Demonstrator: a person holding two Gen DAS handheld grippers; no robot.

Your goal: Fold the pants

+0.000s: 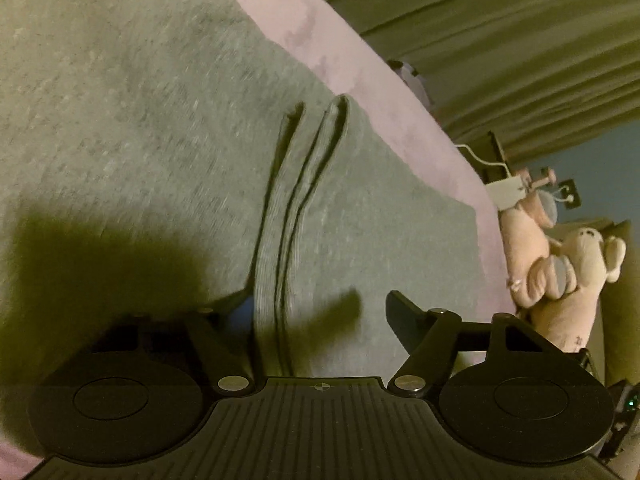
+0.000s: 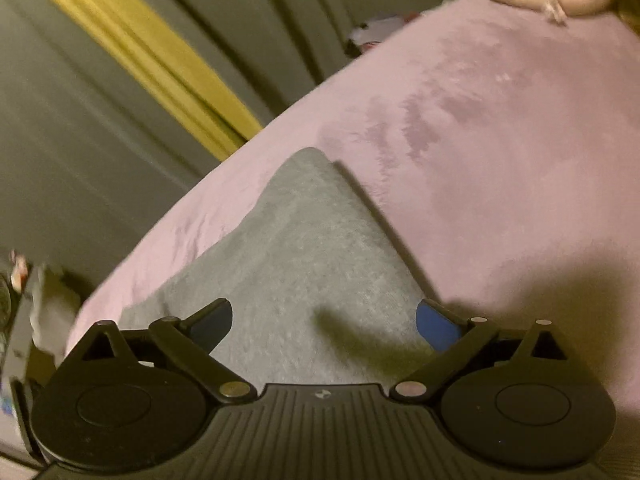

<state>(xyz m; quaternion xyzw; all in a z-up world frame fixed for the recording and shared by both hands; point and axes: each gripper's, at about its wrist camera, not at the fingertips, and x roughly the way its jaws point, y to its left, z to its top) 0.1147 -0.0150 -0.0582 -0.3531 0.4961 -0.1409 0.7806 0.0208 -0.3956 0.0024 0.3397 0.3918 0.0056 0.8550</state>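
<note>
Pants: grey knit pants (image 1: 132, 112) lie spread on a bed under a pink blanket (image 1: 336, 52); in the left wrist view they fill most of the frame, and in the right wrist view one rounded end (image 2: 304, 240) reaches toward the far edge of the bed.
Drawstring: two flat grey drawstring loops (image 1: 296, 200) lie side by side on the cloth, running from the left tool up toward the blanket edge.
Left tool: the left tool (image 1: 316, 312) hovers low over the pants with its fingers spread wide apart; the drawstring passes between them, close to the left finger, and nothing is clamped.
Left tool contact: whether the finger tips touch the cloth cannot be told.
Right tool: the right tool (image 2: 324, 320) has its fingers wide apart, one on each side of the pants' end, with a blue pad (image 2: 436, 326) showing on the right finger; it grips nothing.
Shadows: dark shadows fall on the cloth just ahead of each tool.
Blanket: pink and plush, with darker brushed patches beyond the pants.
Soft toy: a pale pink soft toy (image 1: 568, 264) lies at the bed's edge, well apart from the pants.
Curtain: olive-grey curtains (image 2: 100, 128) hang behind the bed, with a yellow strip (image 2: 144, 56) among them.
</note>
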